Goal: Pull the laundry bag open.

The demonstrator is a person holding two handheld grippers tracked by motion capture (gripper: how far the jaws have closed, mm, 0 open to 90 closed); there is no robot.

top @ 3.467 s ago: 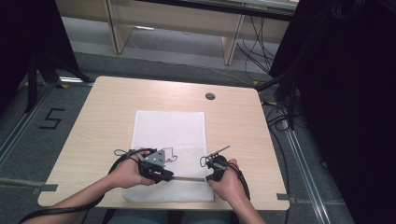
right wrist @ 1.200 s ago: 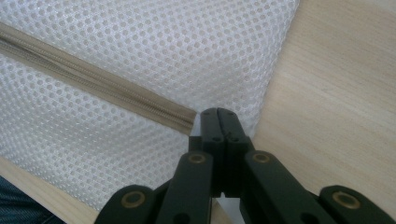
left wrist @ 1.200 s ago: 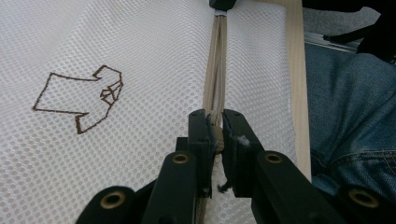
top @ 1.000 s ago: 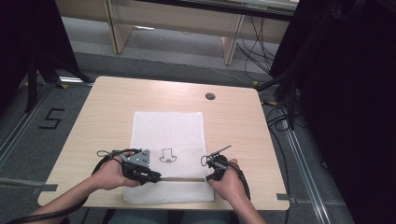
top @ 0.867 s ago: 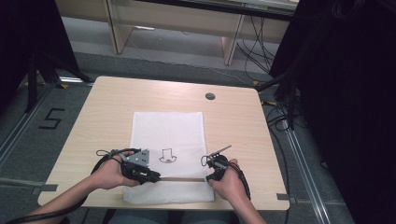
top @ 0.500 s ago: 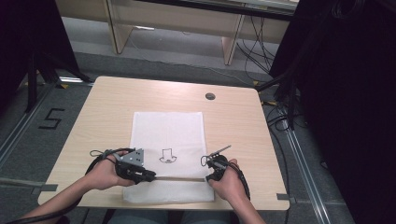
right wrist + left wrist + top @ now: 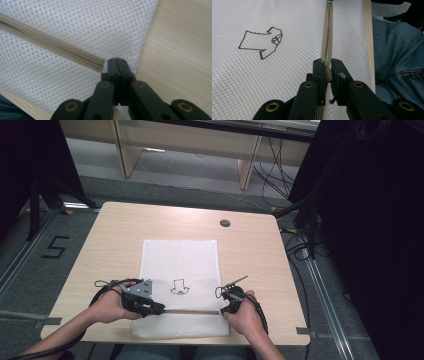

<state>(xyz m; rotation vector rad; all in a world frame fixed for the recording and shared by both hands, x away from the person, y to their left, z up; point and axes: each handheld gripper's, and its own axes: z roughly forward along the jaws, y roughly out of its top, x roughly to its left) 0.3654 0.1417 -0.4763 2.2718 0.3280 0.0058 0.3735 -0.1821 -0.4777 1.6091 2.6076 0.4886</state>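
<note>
White mesh bag: left gripper pinches the zipper pull, zipper running straight ahead toward the right gripper, clamped on the bag's corner.

Zipper pull mostly hidden between left hand-held gripper jaws.

- Bench: pale wood, with a round grommet hole at 1 o'clock.
- Grey floor, with a black "5" marking at 9 o'clock.
- Cables at 1 o'clock.
</note>
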